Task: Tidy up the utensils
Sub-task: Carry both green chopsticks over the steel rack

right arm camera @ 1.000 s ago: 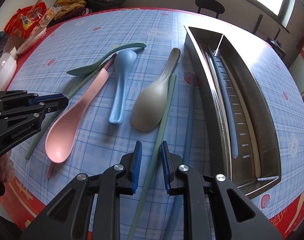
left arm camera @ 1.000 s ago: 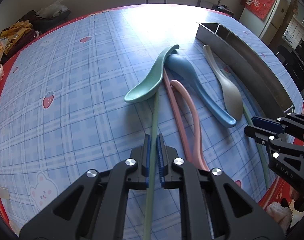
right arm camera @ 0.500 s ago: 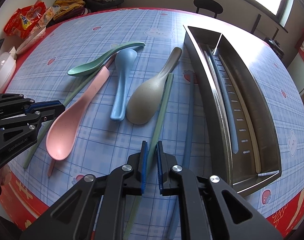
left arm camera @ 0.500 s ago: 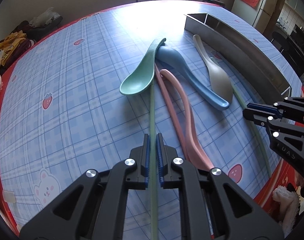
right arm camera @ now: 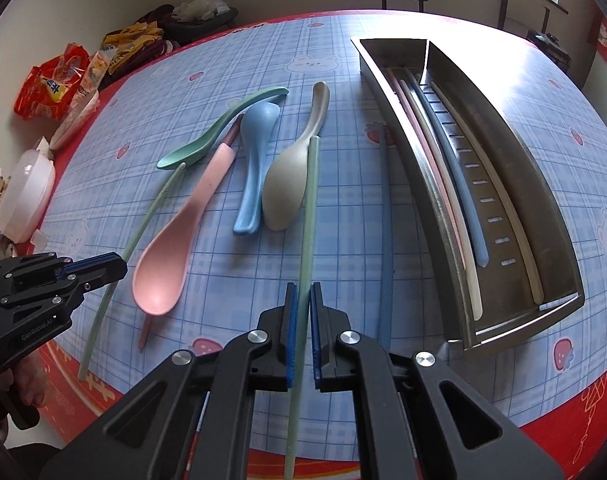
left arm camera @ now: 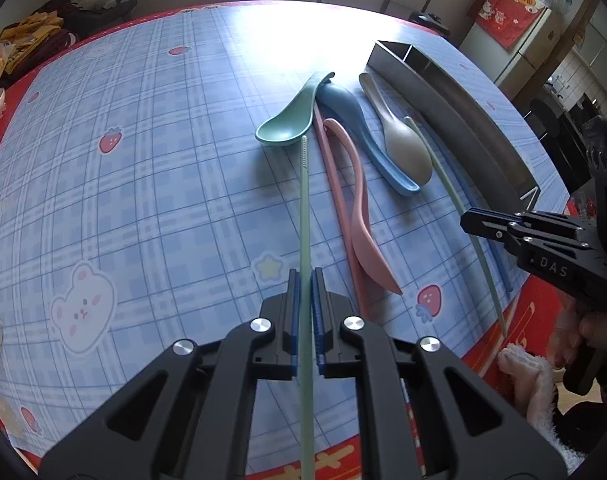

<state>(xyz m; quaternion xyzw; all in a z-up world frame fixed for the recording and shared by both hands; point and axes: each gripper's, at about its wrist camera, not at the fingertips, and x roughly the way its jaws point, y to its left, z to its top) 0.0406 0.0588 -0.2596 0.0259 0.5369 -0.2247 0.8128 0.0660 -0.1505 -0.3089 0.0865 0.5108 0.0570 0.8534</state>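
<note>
Both green chopsticks [left arm camera: 304,216] now lifted — plaid tablecloth [left arm camera: 151,184] beneath.

Spoons [right arm camera: 259,168] crowd the centre; tablecloth [left arm camera: 143,200] left lies open.

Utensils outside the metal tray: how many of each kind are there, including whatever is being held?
Spoons: 4 (teal spoon, pink spoon, blue spoon, beige spoon)
Chopsticks: 4 (first green chopstick in the left hand-held gripper, second green chopstick in the right hand-held gripper, blue chopstick, pink chopstick)
Total: 8
</note>
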